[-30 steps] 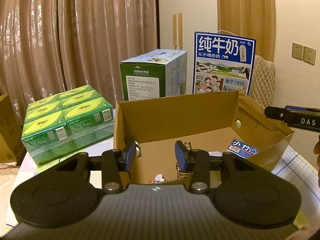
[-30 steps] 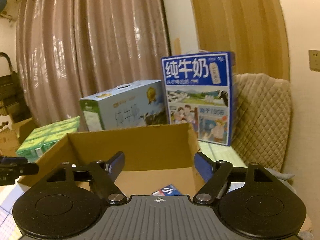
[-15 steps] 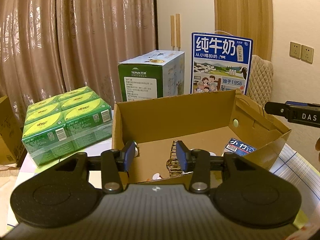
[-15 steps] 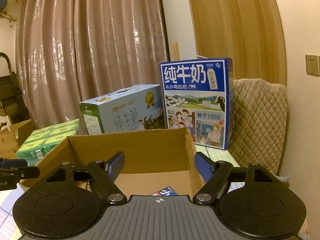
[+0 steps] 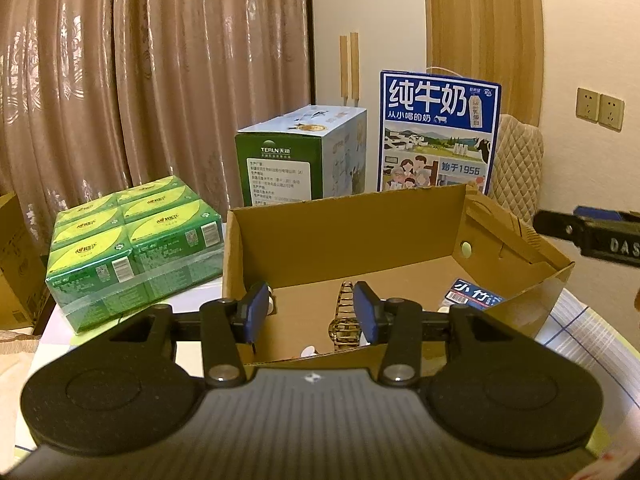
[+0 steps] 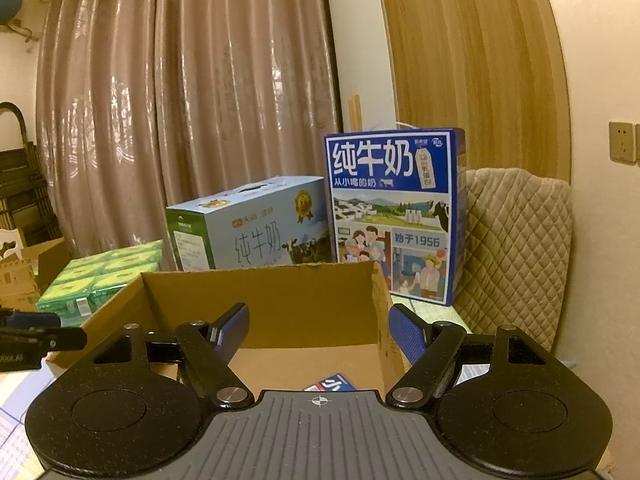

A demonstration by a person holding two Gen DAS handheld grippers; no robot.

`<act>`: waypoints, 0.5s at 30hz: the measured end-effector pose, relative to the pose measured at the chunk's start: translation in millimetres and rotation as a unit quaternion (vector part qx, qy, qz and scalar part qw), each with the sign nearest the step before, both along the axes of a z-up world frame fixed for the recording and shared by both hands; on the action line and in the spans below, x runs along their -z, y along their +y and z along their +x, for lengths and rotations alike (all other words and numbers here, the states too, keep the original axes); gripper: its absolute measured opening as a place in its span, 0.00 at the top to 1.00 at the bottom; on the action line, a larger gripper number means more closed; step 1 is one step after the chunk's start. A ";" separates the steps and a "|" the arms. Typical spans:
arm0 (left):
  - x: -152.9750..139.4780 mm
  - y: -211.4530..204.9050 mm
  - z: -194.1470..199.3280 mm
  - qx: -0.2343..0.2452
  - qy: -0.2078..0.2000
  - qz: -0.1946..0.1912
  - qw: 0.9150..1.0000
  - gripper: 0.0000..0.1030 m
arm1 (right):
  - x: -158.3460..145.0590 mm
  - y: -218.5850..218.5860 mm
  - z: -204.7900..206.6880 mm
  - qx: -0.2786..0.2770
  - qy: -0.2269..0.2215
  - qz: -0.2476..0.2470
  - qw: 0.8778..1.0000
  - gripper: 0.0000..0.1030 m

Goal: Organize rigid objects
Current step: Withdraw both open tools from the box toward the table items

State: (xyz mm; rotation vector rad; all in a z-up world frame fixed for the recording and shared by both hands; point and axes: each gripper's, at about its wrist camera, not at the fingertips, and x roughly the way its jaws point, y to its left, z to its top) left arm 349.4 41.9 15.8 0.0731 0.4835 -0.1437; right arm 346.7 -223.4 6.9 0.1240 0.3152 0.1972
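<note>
Your left gripper (image 5: 310, 310) hangs low in the frame over the near wall of the cardboard box (image 5: 344, 232), and its jaws have just been opening. A golden ribbed clip-like thing (image 5: 345, 316), too small to name surely, sits in the gap beside the right-hand pad; whether that pad touches it, you cannot tell. If it is caught there, it may ride out of the box as you withdraw. Small white pieces (image 5: 309, 350) lie on the box floor at lower centre and a blue packet (image 5: 476, 298) at lower right; a careless sweep could scatter them. Your right gripper (image 6: 318, 332) stands apart and empty, at lower centre of its view, over the box's right side; its tip juts in from the right edge, so crossing hands risks a knock.
</note>
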 end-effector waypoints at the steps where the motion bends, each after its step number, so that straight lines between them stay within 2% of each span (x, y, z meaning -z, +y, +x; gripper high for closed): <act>1: -0.2 0.1 -2.2 0.000 0.000 -0.001 1.000 0.60 | 0.7 -0.4 -6.0 0.001 -0.001 0.000 1.000 0.28; 5: 1.3 1.8 -15.8 -0.002 0.005 -0.004 1.000 0.59 | 7.5 -0.3 -28.4 -0.001 0.008 -0.010 1.000 0.28; 15: 24.4 6.6 -63.5 -0.001 0.053 0.002 0.999 0.59 | 41.5 1.8 -74.4 -0.012 0.082 -0.018 0.996 0.28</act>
